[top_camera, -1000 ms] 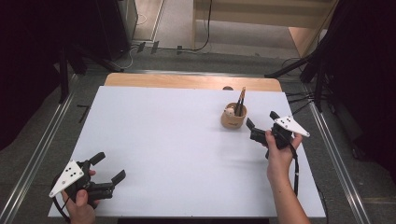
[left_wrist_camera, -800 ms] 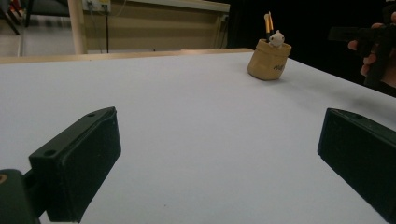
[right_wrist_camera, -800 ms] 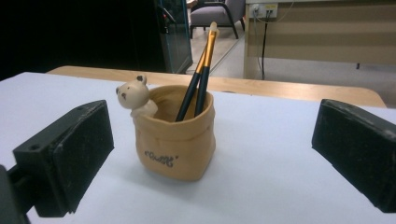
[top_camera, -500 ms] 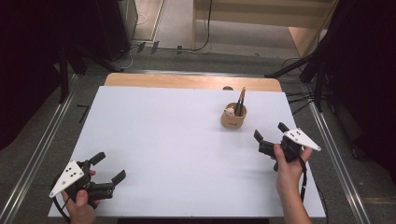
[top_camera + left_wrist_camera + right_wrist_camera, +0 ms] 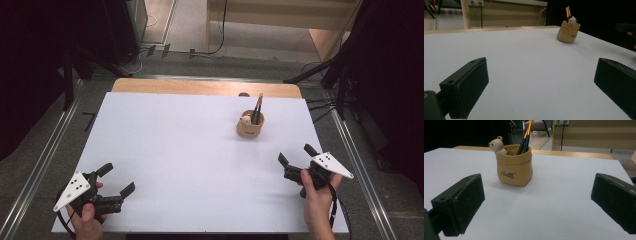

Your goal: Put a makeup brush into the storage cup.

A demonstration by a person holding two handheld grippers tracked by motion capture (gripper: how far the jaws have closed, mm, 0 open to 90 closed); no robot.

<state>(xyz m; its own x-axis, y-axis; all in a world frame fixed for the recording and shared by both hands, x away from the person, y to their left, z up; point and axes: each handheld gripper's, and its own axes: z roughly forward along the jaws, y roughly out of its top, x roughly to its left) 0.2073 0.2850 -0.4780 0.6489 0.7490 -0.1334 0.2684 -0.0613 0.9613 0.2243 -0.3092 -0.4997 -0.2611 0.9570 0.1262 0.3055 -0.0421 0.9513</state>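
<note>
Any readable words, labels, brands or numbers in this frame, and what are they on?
Dark lettering on the front of the tan pen holder: one short word, too blurred to read.
Its small bear figure and pens: no text visible.
White table: no text.

Tan, sack-shaped pen holder (image 5: 249,128), soft-looking, with rolled rim and small dark lettering on the front; upright on the white table top, right of centre toward the far edge. Small white bear figure (image 5: 497,145) perched at the rim, peeking over. Two slim pens (image 5: 525,138) with dark lower shafts and orange-gold upper parts, standing inside and leaning slightly.
</note>
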